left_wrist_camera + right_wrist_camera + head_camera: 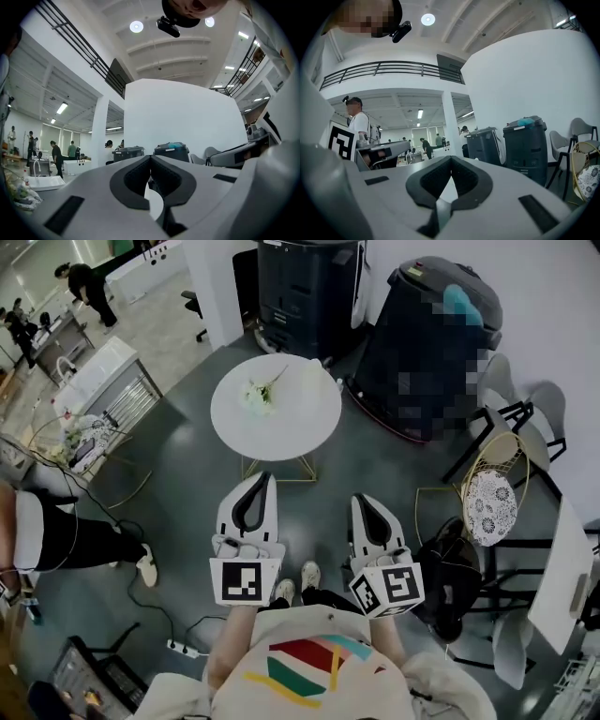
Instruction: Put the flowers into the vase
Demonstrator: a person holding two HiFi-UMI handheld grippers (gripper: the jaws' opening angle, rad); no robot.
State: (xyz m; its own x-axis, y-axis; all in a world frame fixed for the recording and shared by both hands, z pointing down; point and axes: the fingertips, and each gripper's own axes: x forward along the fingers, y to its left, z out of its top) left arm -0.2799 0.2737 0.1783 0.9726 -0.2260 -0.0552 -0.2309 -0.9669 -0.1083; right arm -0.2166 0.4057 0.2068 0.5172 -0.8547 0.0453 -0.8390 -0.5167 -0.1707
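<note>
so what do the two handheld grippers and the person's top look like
The left gripper and right gripper both have white plastic shells with black padded jaw linings that frame a teardrop-shaped gap. Each carries a cube with black-and-white square markers at its back end. No cables show. The person wears a cream top printed with red, green, teal and yellow stripes.

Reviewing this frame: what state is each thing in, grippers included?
Left gripper: shut, nothing between its jaws, held level short of the table.
Right gripper: shut, nothing between its jaws, held level beside the left one.
Flowers: lying flat on the round table, untouched, not yet in any vase.
Dark bin: upright, lid down.
</note>
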